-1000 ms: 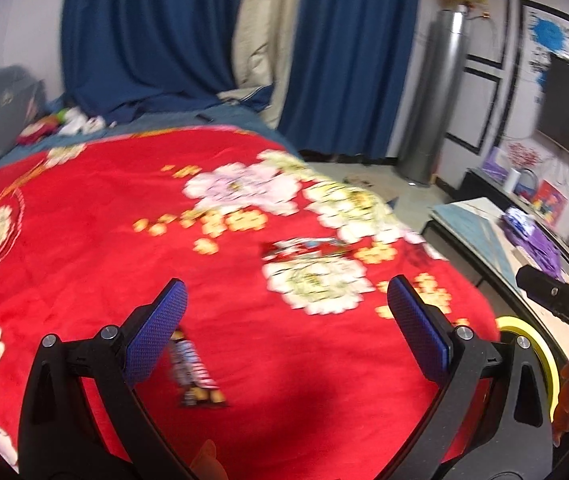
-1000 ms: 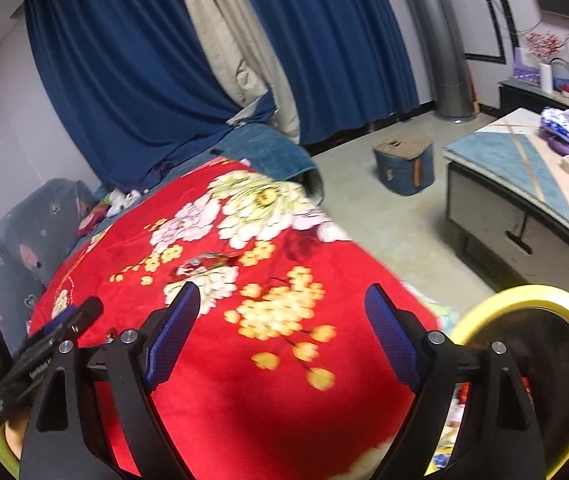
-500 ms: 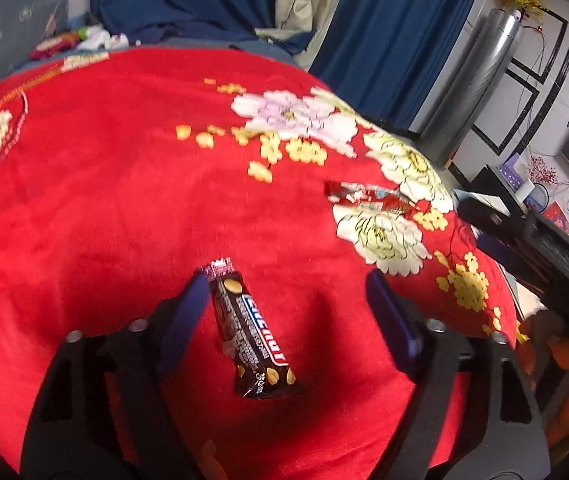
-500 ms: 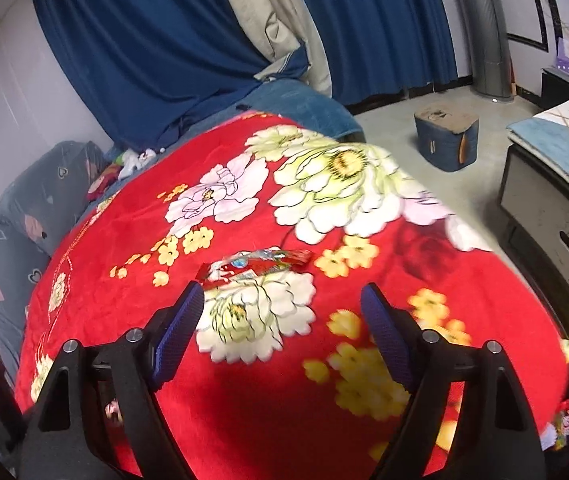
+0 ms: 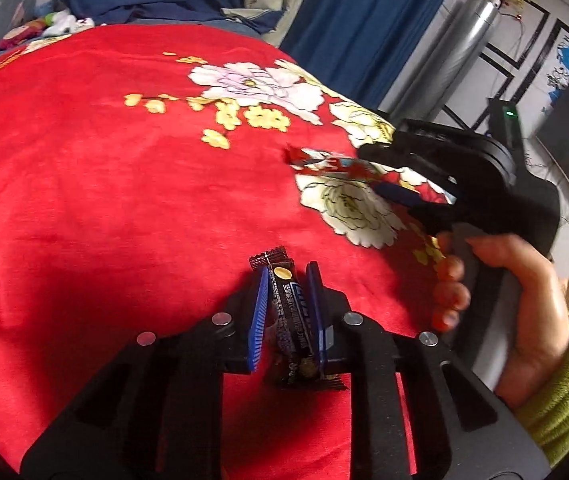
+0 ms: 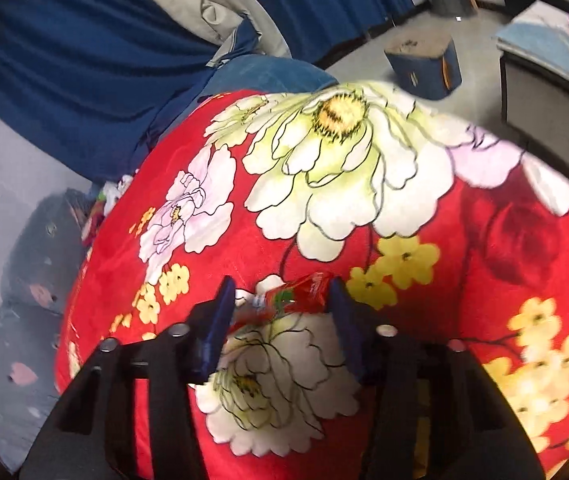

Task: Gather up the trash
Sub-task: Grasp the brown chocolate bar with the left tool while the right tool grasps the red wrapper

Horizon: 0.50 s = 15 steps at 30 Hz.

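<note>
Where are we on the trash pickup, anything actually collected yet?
Nothing shows as collected yet; no bin is in view. In hand: the left claw is closing on the dark candy bar wrapper, pads against its sides, on the red blanket. The right claw is closing with the red wrapper between its pads. Left: lift both and drop them in a bin.

My left gripper (image 5: 284, 312) is black plastic with ribbed blue pads (image 5: 255, 320) and silver screws (image 5: 221, 319). The right gripper (image 6: 280, 320) matches. My right hand (image 5: 524, 312) wears a fuzzy green sleeve (image 5: 560, 392).
</note>
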{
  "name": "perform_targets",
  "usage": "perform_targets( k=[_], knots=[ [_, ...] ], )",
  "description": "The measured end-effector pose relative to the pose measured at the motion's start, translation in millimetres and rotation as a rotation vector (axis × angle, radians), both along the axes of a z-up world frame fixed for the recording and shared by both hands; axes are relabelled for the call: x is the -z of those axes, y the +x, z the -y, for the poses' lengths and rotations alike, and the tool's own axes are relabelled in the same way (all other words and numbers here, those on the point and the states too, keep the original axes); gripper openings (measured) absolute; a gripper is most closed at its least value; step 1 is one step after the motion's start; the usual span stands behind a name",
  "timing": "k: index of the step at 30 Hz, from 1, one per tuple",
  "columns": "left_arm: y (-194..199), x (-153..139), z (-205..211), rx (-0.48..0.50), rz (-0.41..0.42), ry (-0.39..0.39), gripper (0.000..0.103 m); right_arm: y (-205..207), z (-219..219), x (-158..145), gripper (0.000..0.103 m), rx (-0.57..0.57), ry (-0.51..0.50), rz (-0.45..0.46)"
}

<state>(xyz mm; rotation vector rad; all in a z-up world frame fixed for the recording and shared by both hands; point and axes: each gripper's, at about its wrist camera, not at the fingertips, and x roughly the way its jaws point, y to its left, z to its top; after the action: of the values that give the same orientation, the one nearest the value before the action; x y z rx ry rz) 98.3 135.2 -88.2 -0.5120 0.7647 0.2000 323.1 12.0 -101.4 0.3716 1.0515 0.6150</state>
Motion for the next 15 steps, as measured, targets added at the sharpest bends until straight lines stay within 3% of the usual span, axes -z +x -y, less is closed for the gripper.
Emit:
perform_targets(
  k=[1,2,5,15],
  knots=[
    [0,0,1,0.004,0.003,-0.004,0.013,0,-2,1,0.034,0.000,0.006,-0.005],
    [0,0,1,0.009,0.007,-0.008,0.012,-1,-3,2,0.017,-0.001,0.009,-0.007],
    [-1,-1,1,0.018,0.018,-0.018,0.012,-6,-5,6,0.008,-0.014,0.013,0.000],
    [-1,-12,10,0.067,0.101,-0.029,0.012,-36,32,-14,0.005,-0.025,0.013,0.123]
  ],
)
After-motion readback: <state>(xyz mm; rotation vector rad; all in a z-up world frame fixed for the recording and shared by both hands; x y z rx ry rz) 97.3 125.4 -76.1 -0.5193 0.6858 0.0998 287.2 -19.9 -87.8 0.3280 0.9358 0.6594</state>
